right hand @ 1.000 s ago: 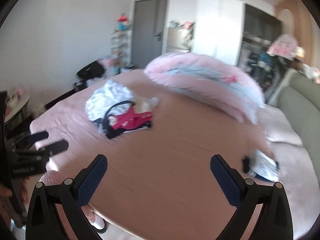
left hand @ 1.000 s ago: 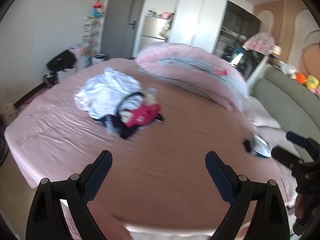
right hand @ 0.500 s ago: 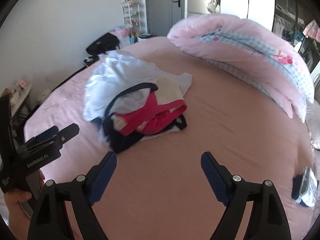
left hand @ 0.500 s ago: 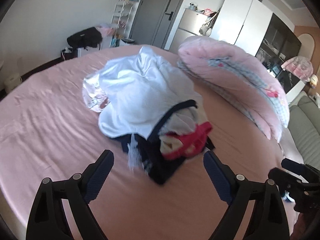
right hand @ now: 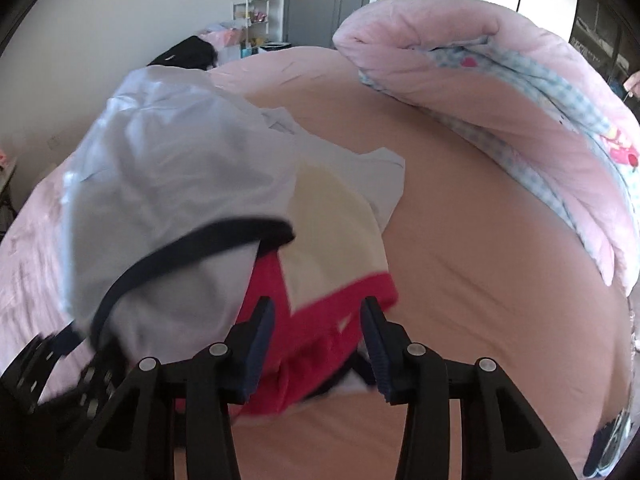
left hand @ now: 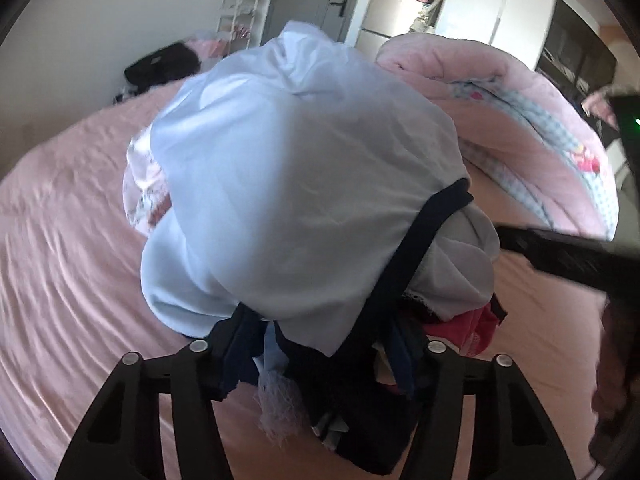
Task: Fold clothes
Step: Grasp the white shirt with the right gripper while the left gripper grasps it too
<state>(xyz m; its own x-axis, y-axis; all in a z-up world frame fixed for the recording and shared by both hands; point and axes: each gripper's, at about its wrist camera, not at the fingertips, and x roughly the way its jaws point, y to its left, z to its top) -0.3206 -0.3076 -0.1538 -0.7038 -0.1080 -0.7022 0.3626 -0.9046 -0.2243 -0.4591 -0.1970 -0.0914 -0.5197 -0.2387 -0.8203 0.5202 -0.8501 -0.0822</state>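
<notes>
A heap of clothes lies on the pink bed (right hand: pixel 460 280). On top is a pale blue-white garment (left hand: pixel 300 180) with a dark navy strap (left hand: pixel 424 236); under it lie a navy garment (left hand: pixel 360 412) and a red and cream one (right hand: pixel 304 320). My left gripper (left hand: pixel 316 320) is pushed into the near side of the heap, its fingertips buried under cloth. My right gripper (right hand: pixel 316 320) stands half closed, with a fold of the red garment between its blue pads (right hand: pixel 258 344). The pads are apart.
A rolled pink quilt (right hand: pixel 500 80) lies across the far right of the bed. A black bag (left hand: pixel 160 66), a white shelf (right hand: pixel 250 8) and a grey door stand beyond. A small dark item (right hand: pixel 612 432) rests at the bed's right edge.
Both grippers have moved forward from the bed's edge right up to the heap. Their fingers have narrowed, the left now sunk into the clothes, the right around the red garment.
</notes>
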